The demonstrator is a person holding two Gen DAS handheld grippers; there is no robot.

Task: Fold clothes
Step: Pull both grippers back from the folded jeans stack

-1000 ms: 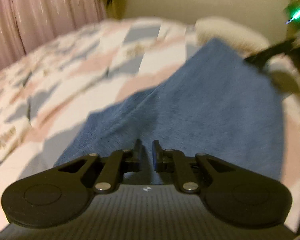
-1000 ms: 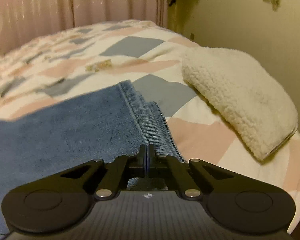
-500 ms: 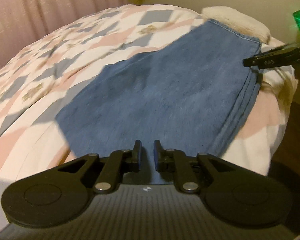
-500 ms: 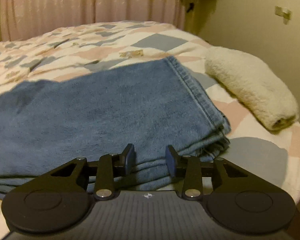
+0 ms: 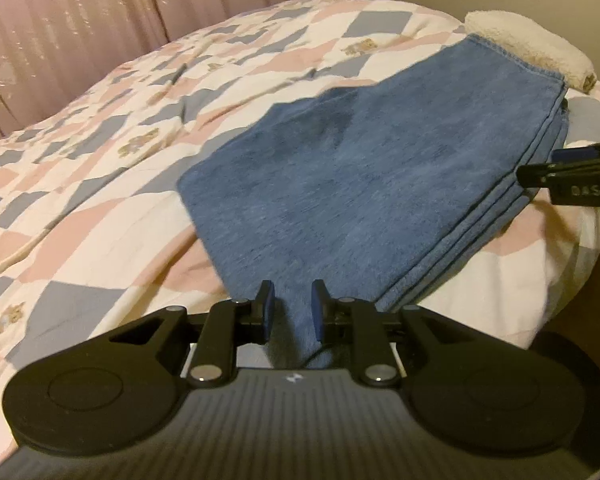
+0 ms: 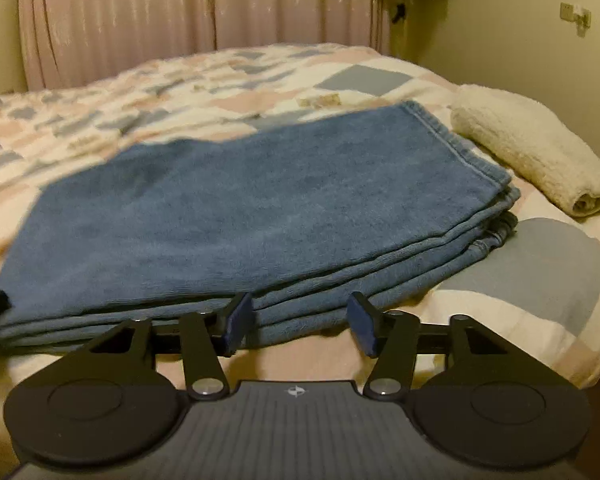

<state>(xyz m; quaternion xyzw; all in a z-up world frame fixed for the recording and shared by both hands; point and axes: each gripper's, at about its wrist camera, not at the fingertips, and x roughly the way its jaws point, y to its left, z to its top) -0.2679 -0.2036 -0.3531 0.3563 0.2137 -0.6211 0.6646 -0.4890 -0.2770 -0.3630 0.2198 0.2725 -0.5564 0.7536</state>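
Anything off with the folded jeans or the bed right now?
Nothing serious. The folded jeans lie flat on the quilt, but the stacked layers fan out unevenly at the right corner, near the rolled cream towel. Both the left tool and the right tool are open, holding nothing.

Bed: quilt [image 6: 364, 80] in pink, grey-blue, cream checks, I see it filling both views.
Jeans: folded blue jeans [image 6: 240, 216] flat on quilt, just ahead of my right gripper [image 6: 300, 326].
Towel: cream rolled towel [image 6: 532, 152] on quilt, ahead-right, beside jeans.
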